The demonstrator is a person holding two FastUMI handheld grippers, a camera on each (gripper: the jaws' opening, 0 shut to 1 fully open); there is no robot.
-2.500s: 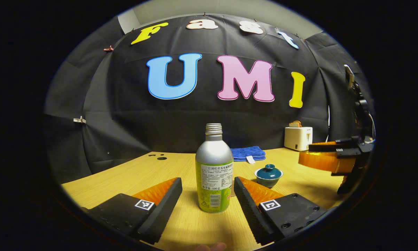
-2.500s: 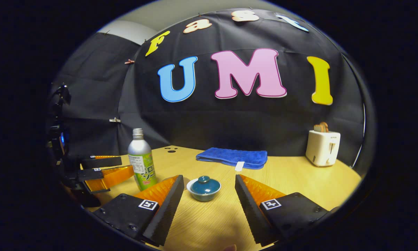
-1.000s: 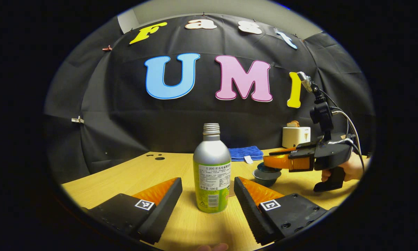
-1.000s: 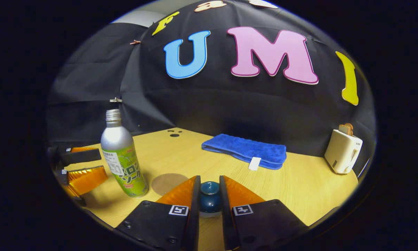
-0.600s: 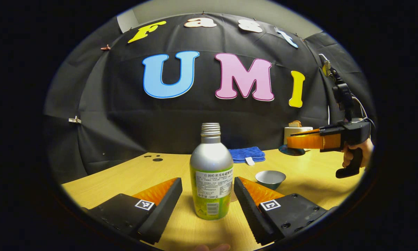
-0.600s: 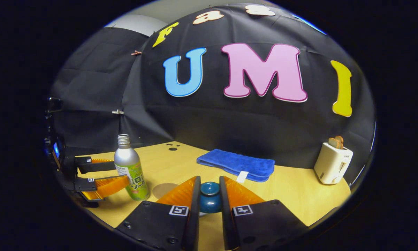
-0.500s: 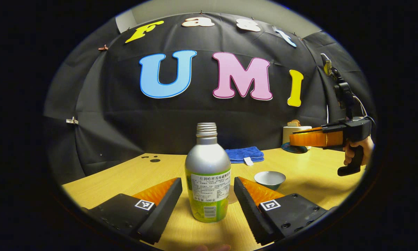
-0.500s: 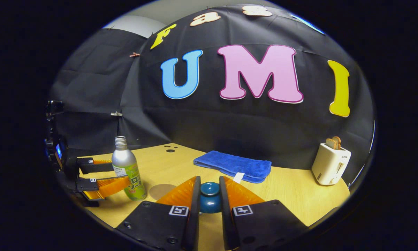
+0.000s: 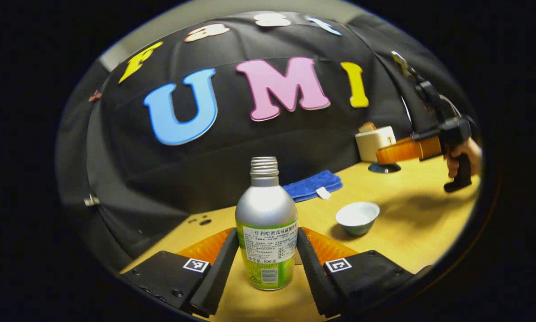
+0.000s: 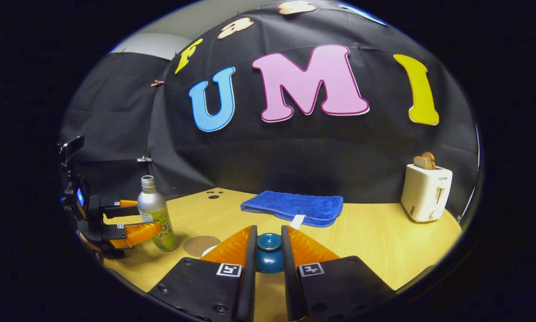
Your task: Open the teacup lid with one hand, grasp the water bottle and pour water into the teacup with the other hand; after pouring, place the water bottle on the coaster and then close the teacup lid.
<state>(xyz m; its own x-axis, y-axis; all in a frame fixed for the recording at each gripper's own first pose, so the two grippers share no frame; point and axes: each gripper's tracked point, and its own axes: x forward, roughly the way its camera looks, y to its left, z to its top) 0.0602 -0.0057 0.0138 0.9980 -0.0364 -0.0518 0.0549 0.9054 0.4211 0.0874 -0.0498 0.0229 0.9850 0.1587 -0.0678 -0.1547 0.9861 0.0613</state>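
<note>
Bottle (image 9: 266,228) stands upright between the fingers of the left gripper (image 9: 266,264), both inner faces flush against its label; jaws closed on it. Its body is silver above a green label band, with a threaded, uncapped neck. Lid (image 10: 269,254), dark teal with a round knob, sits pinched between the nearly closed fingers of the right gripper (image 10: 268,255), clear of the table (image 10: 384,241). Left gripper view records the teacup (image 9: 357,218) uncovered, pale inside, to the right of the bottle, and a hand (image 9: 462,156) holding the right gripper aloft. Right gripper view records the round brown coaster (image 10: 200,245) beside the bottle, bare.
</note>
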